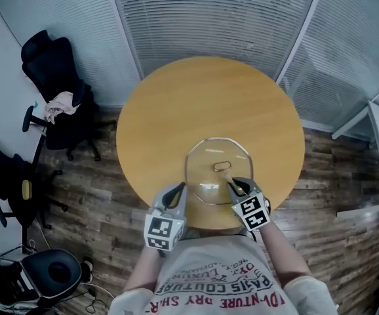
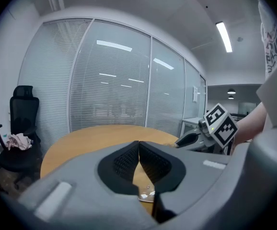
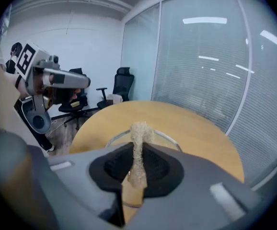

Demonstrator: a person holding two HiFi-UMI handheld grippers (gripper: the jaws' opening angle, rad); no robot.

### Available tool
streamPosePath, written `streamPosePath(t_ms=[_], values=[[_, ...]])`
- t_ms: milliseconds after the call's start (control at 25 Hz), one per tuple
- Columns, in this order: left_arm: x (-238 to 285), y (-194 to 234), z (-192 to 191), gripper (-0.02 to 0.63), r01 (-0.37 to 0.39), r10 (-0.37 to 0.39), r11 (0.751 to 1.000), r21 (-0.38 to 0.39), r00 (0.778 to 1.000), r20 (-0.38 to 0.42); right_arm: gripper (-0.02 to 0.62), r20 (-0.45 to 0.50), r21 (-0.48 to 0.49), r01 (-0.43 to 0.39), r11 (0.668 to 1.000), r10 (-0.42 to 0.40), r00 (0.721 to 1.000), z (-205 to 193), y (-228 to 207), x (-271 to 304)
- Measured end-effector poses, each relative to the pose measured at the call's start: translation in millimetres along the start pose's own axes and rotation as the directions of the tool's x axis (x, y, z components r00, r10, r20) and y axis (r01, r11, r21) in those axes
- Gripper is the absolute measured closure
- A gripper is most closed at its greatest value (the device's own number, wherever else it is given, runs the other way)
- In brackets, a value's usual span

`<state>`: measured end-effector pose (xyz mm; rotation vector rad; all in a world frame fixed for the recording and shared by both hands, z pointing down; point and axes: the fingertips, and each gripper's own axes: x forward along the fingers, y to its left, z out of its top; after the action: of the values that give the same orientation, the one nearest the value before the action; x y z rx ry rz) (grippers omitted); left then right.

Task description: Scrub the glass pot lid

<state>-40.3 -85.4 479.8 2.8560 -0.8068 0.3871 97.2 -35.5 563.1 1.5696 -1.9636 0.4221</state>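
While the glass lid (image 1: 206,176) lies on the round table (image 1: 209,97), the right claw (image 3: 137,153) pinches a tan scrubber (image 3: 139,131) over it; the left claw (image 2: 139,148) is closed on nothing.

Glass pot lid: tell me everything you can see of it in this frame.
The glass pot lid is clear glass with a metal rim and a small handle at its centre. It lies flat, handle up, on the round wooden table, near the person's edge. The left gripper sits at its left rim, jaws together; the right gripper holds a tan scrubber over it.
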Motion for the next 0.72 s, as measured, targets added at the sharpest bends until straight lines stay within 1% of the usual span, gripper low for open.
streamPosePath(t_ms=[80, 160, 240, 320, 440, 560, 720], values=[[5, -1, 5, 0.597, -0.012, 0.012, 1.000, 0.004, 1.000, 0.007, 0.541, 0.093, -0.006, 0.051, 0.999, -0.050, 0.994, 19, -16, -16], [9, -4, 10, 0.597, -0.023, 0.022, 1.000, 0.008, 1.000, 0.013, 0.541, 0.175, 0.001, 0.091, 0.996, -0.090, 0.980, 34, -31, -32], [13, -6, 14, 0.597, -0.040, 0.040, 0.999, 0.004, 0.999, 0.025, 0.541, 0.239, 0.021, 0.119, 0.993, -0.121, 0.963, 43, -44, -46], [17, -7, 18, 0.598, -0.066, 0.067, 0.998, -0.014, 0.997, 0.039, 0.543, 0.284, 0.036, 0.135, 0.990, -0.140, 0.949, 49, -55, -59], [24, -13, 22, 0.597, -0.092, 0.094, 0.995, -0.041, 0.994, 0.047, 0.543, 0.325, 0.037, 0.129, 0.991, -0.133, 0.936, 52, -65, -70], [31, -26, 24, 0.598, -0.087, 0.088, 0.996, -0.027, 0.995, 0.047, 0.545, 0.349, 0.047, 0.093, 0.995, -0.103, 0.932, 49, -72, -73], [35, -39, 24, 0.597, -0.090, 0.090, 0.996, -0.016, 0.995, 0.037, 0.545, 0.374, 0.077, 0.060, 0.995, -0.084, 0.924, 46, -79, -78]])
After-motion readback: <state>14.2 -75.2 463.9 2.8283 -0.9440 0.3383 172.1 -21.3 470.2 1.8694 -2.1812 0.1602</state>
